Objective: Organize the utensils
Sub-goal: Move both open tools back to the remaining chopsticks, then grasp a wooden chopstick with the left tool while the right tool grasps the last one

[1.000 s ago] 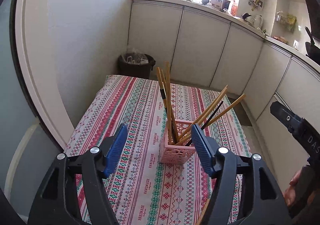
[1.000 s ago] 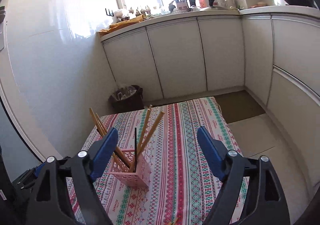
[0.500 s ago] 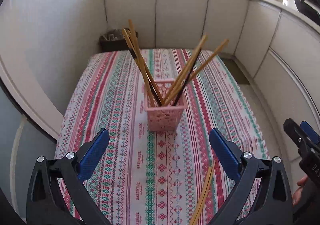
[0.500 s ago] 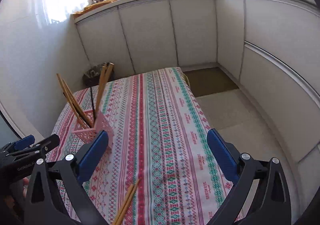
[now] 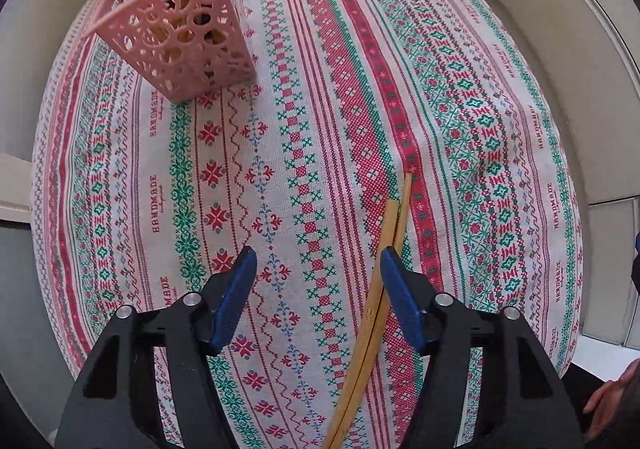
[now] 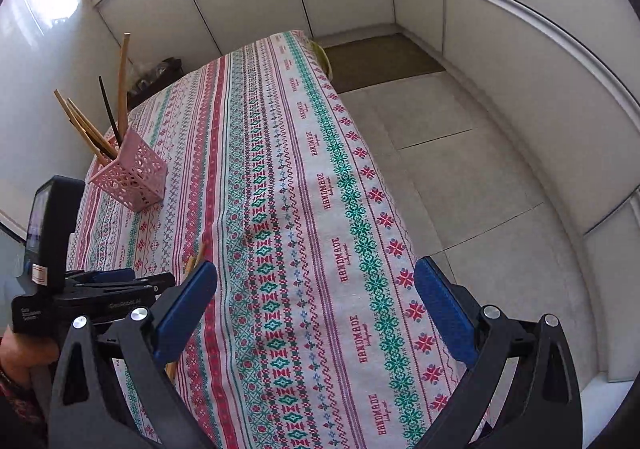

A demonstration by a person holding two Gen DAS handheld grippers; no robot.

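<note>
Most of the job looks done; the pink basket (image 5: 176, 29) stands upright on the patterned tablecloth (image 5: 460, 97), well up-table from the grippers, and already holds a spread of wooden chopsticks (image 6: 86, 129) plus one dark stick (image 6: 109, 109); what remains, as far as the views show, is a pair of loose chopsticks (image 5: 390, 245) lying side by side flat on the cloth near the front edge, not yet lifted; left gripper (image 5: 314, 273) hangs over them pointing down at the cloth, jaws apart and gripping nothing, the right-hand pad just beside the pair, which runs under that pad rather than centred in the gap; whether the pad touches the sticks, cannot tell; its jaws have just been closing in from a wider spread, with only bare cloth squarely between them; right gripper (image 6: 316, 309) is released, jaws at full spread, empty, over the cloth's right border and the floor beyond, well apart from basket and sticks; a hand (image 5: 616, 405) shows at the lower right corner of the left view. Against the earlier frames: the left view then looked across the table at the basket in mid-frame with the loose pair barely at the bottom edge; now the basket sits in the top left corner and the pair reaches up between the pads' level; the right view has dipped from cabinets and window toward table and floor.
</note>
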